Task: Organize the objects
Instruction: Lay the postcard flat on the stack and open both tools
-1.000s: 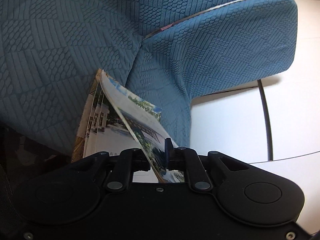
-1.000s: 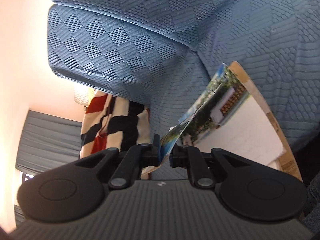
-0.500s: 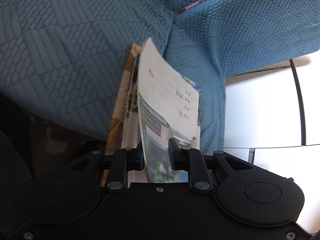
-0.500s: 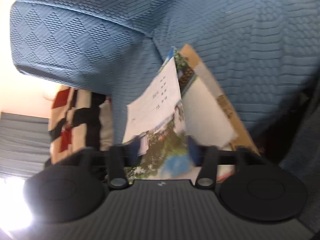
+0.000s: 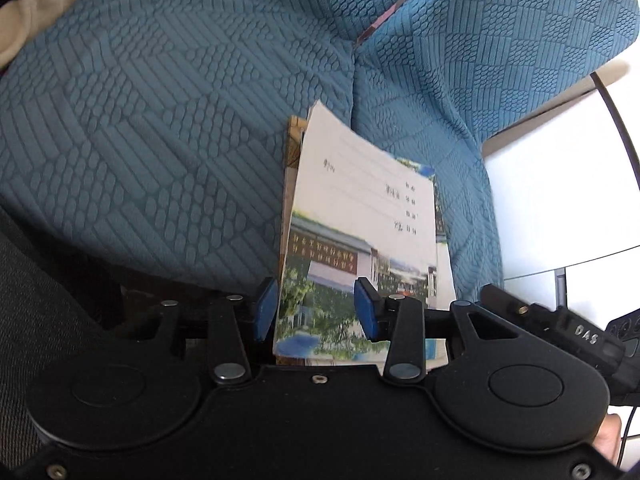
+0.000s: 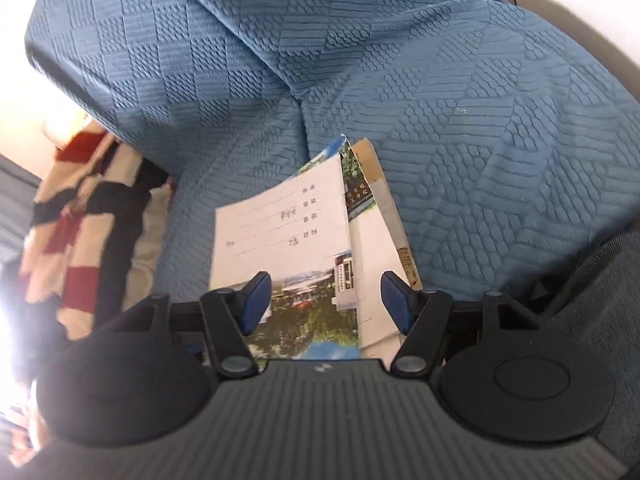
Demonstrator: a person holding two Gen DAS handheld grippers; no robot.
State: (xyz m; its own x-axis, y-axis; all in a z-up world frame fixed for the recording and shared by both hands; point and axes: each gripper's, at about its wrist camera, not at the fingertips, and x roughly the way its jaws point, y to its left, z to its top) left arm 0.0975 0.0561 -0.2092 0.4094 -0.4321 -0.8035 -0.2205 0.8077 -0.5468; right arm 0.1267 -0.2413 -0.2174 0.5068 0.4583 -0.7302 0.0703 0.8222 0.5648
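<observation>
Both grippers, clamped on the top booklet a second ago, now stand released: the left gripper (image 5: 316,308) and right gripper (image 6: 326,300) straddle the photo-covered paper booklet (image 5: 360,248), laid on its stack against the teal quilted sofa cushion (image 5: 160,120), long axis pointing into the cushion crease.

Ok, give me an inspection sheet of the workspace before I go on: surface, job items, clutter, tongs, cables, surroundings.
Surface: blue textured sofa cover, cushions meeting at a seam.
Job's things: stack of booklets lying on the sofa; top booklet sits askew on the ones beneath.
Clutter: striped red, black and cream cloth beside the sofa.
Tongs: left tongs and right tongs both open, straddling the booklets, not clamping.
Cables: thin dark cable across the white surface.
Surroundings: nothing else seen clearly.
</observation>
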